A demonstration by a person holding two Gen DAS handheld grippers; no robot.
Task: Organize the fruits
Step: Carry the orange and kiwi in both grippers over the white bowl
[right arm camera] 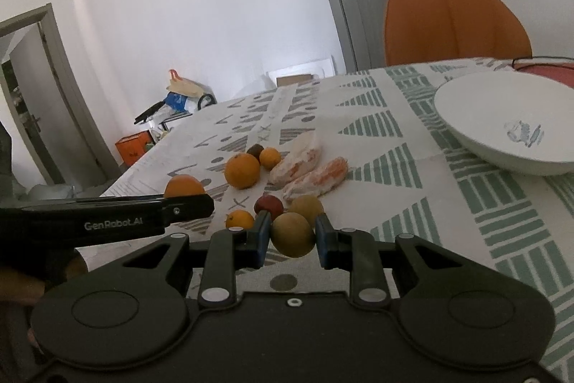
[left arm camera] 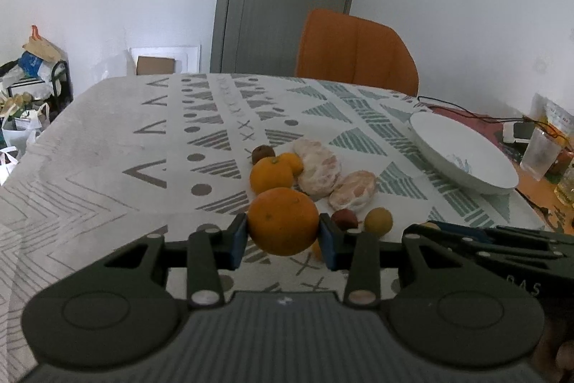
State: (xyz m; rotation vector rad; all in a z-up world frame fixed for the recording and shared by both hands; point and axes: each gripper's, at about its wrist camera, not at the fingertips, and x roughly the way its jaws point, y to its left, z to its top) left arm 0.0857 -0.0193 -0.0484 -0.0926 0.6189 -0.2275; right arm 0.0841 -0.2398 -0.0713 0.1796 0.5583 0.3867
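Note:
My left gripper (left arm camera: 283, 236) is shut on a large orange (left arm camera: 282, 219), held just above the patterned tablecloth. My right gripper (right arm camera: 292, 237) is shut on a yellow-green round fruit (right arm camera: 292, 234), also a little above the cloth. On the cloth lie another orange (left arm camera: 271, 175), two peeled citrus pieces (left arm camera: 319, 173) (left arm camera: 353, 191), a dark red fruit (left arm camera: 344, 218), a yellow fruit (left arm camera: 378, 220) and a brown fruit (left arm camera: 263, 154). A small mandarin (right arm camera: 239, 219) lies near the right gripper. The white bowl (right arm camera: 477, 112) stands empty to the right.
An orange chair (left arm camera: 355, 51) stands at the table's far side. A plastic cup (left arm camera: 540, 155), cables and packets crowd the right edge of the table. Bags and a rack (left arm camera: 32, 78) stand on the floor at the left. The left gripper's body (right arm camera: 107, 219) crosses the right wrist view.

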